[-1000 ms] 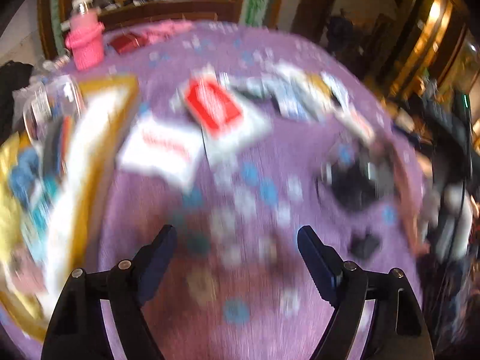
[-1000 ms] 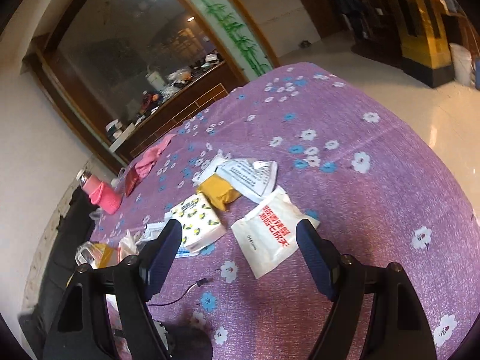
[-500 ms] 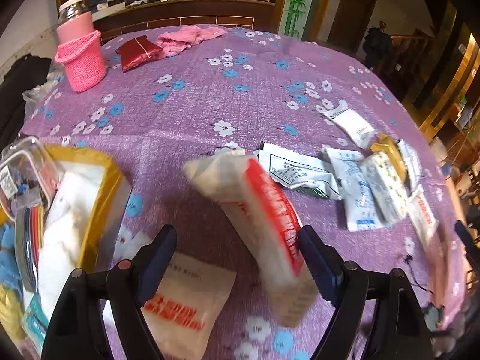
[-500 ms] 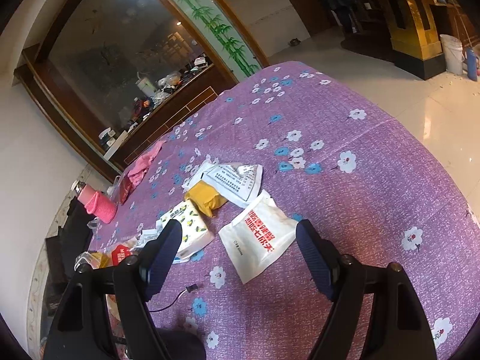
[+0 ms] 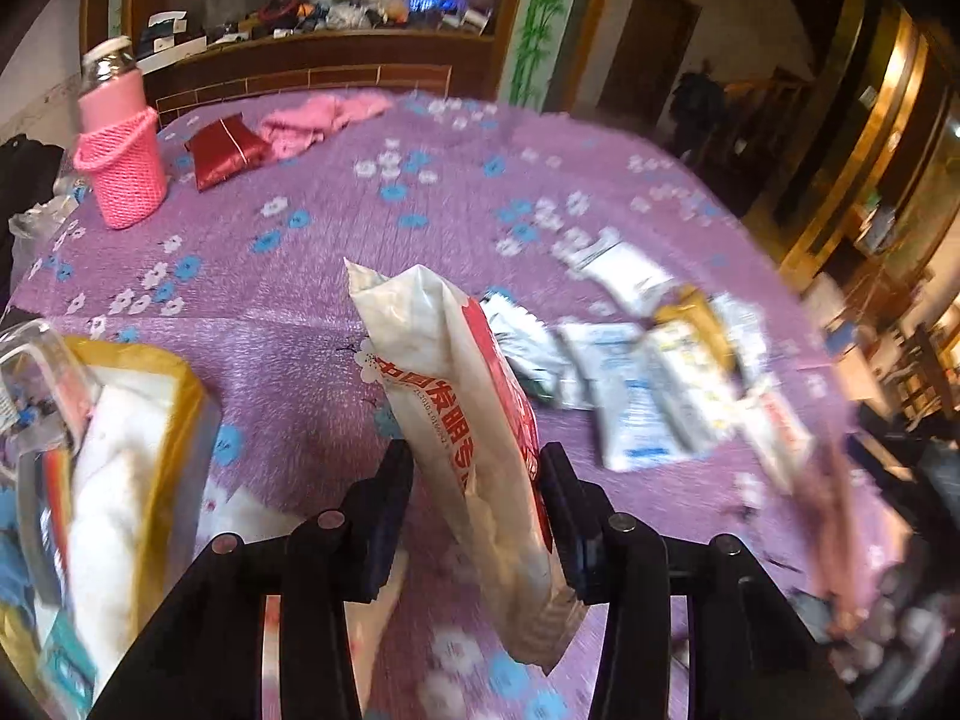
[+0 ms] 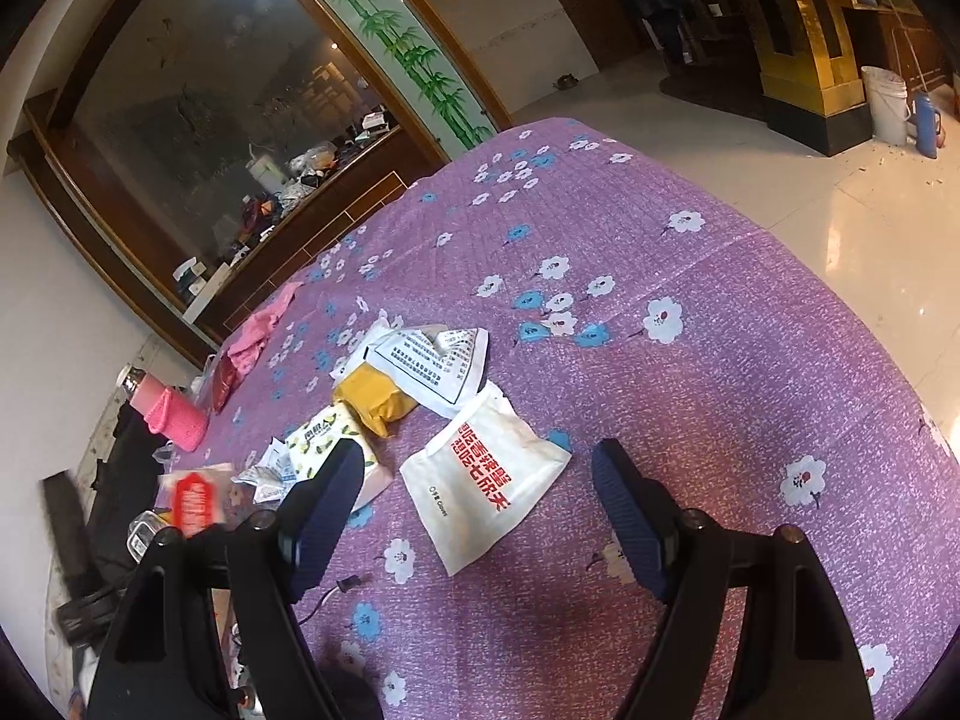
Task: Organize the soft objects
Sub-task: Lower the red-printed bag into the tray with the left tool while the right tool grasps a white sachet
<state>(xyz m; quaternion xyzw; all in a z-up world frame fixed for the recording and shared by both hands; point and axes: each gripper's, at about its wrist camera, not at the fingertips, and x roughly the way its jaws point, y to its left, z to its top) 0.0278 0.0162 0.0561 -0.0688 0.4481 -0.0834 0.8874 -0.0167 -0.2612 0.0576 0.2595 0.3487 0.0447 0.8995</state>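
1. The left gripper has its jaws squeezed onto a soft white pack with red writing. The pack stands up on its edge between the jaws, lifted off the purple flowered cloth on the worktop.
2. Just under the left gripper lies another flat white pack. It is partly hidden.
3. To the left of it sits a yellow bag with white stuff inside. A clear plastic box is beside the bag, at the picture's edge.
4. To the right of the held pack, a bunch of small white packs lies on the cloth. They look blurry, so I cannot tell how many there are.
5. Far back on the cloth stands a pink bottle in a pink knit holder. Near it are a dark red pouch and a pink rag.
6. The right gripper has its jaws wide apart, and they hold nothing. It hangs above the cloth.
7. Between its jaws, down on the cloth, lies a white bag with red letters.
8. Just past that bag are a yellow pack, a white printed pack and a pack with lemons on it. They touch or overlap each other.
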